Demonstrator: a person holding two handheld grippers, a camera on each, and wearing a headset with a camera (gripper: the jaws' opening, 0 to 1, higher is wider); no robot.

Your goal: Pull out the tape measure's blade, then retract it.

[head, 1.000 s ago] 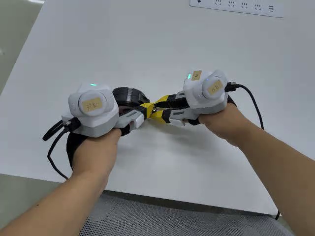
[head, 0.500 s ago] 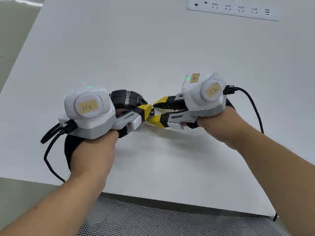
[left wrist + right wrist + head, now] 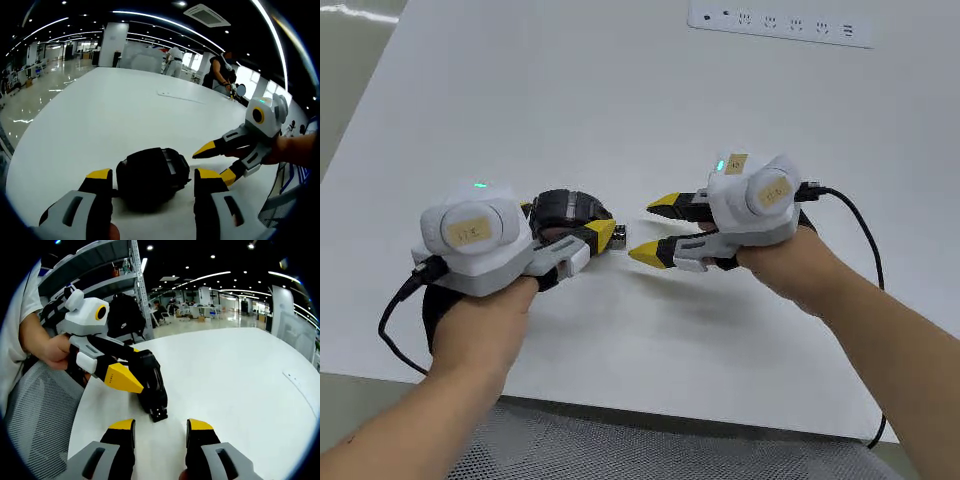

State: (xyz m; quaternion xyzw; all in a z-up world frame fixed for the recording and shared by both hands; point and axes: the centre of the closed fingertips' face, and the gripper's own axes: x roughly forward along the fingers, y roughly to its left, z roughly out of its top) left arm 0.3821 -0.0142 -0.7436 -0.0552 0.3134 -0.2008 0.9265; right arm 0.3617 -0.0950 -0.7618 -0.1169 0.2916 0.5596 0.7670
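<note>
A black tape measure (image 3: 565,210) is held just over the white table (image 3: 620,90), with my left gripper (image 3: 592,220) shut on its body. In the left gripper view the case (image 3: 150,170) sits between the two yellow-tipped fingers (image 3: 100,176). Its small metal blade hook (image 3: 618,236) pokes out toward the right, with no blade drawn out. My right gripper (image 3: 653,228) hovers a short way right of the hook, open, with nothing between its fingers. From the right gripper (image 3: 160,427) view the hook (image 3: 159,414) lies just ahead of the gap, and the left gripper (image 3: 122,377) clasps the case (image 3: 152,385).
A white power strip (image 3: 780,22) lies at the table's far edge. Black cables (image 3: 855,215) trail from both grippers. The table's near edge (image 3: 620,405) runs right below the hands, with a mesh chair seat (image 3: 620,445) under it.
The right gripper, which was closed at the blade hook, has opened and drawn back to the right. The left gripper with the tape measure has shifted slightly left.
</note>
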